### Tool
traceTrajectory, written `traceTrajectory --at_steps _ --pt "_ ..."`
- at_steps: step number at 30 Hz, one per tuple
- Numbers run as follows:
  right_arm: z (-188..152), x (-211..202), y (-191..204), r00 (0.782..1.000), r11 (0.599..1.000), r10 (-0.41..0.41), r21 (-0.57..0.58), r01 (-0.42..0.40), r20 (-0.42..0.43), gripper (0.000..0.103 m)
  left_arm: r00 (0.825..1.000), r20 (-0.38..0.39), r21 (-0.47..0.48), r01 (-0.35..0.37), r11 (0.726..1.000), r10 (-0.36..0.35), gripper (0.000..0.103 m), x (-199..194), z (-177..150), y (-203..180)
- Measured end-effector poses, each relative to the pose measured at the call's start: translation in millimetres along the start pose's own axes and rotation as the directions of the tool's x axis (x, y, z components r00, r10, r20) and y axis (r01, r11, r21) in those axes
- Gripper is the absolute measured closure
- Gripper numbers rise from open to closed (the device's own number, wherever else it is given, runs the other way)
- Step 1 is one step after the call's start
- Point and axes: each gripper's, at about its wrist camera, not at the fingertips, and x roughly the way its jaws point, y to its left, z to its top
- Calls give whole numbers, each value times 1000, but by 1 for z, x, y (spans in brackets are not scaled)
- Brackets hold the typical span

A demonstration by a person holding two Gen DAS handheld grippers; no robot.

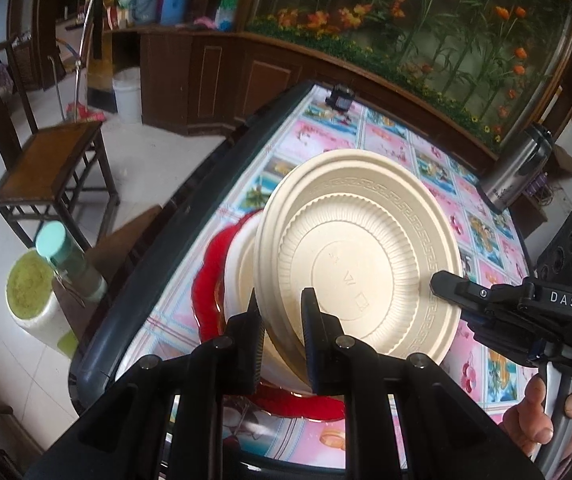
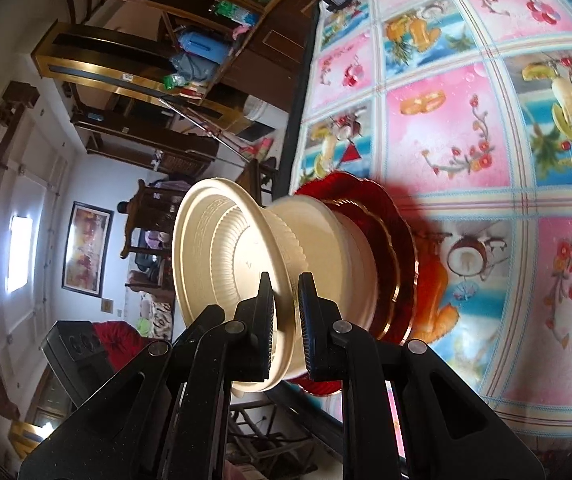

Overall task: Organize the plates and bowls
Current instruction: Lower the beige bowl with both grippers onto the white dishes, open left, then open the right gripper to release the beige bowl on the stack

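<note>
A cream plate (image 1: 357, 264) with a ribbed well and patterned rim is tilted up on edge over a stack. My left gripper (image 1: 282, 300) is shut on its near rim. My right gripper (image 1: 441, 282) pinches the opposite rim; its own view shows it (image 2: 286, 284) shut on the cream plate (image 2: 222, 256). Under the plate sits a cream bowl (image 1: 240, 264) (image 2: 325, 232) on a red scalloped plate (image 1: 206, 292) (image 2: 389, 216) with a gold edge. The stack stands near the edge of the table (image 1: 385, 140) with its pink and blue cloth.
A steel thermos (image 1: 517, 168) stands at the table's far right and a small black device (image 1: 339, 98) at its far edge. A wooden chair (image 1: 46, 160), a teal-capped bottle (image 1: 66, 256) and a white bucket (image 1: 128, 96) are left of the table. A person's hand (image 1: 545, 412) holds the right gripper's handle.
</note>
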Motion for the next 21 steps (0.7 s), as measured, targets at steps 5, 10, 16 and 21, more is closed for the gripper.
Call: traceTrajectory --at_steps 5,10,16,21 --pt "1 4 -1 1000 1000 -12 -8 12 -5 89 1000 -25 0 -3 1000 3 85 3 -2 3" --pt "2 3 -1 999 999 -32 -14 33 17 87 999 -41 -6 0 1000 -1 82 3 -1 8" --pt "5 1 -6 999 999 -39 -2 39 18 87 999 -21 1 -43 999 43 61 -5 -2 14" --pt "4 4 -5 999 999 -32 -8 32 10 87 997 -27 8 -72 997 72 56 -1 -5 15"
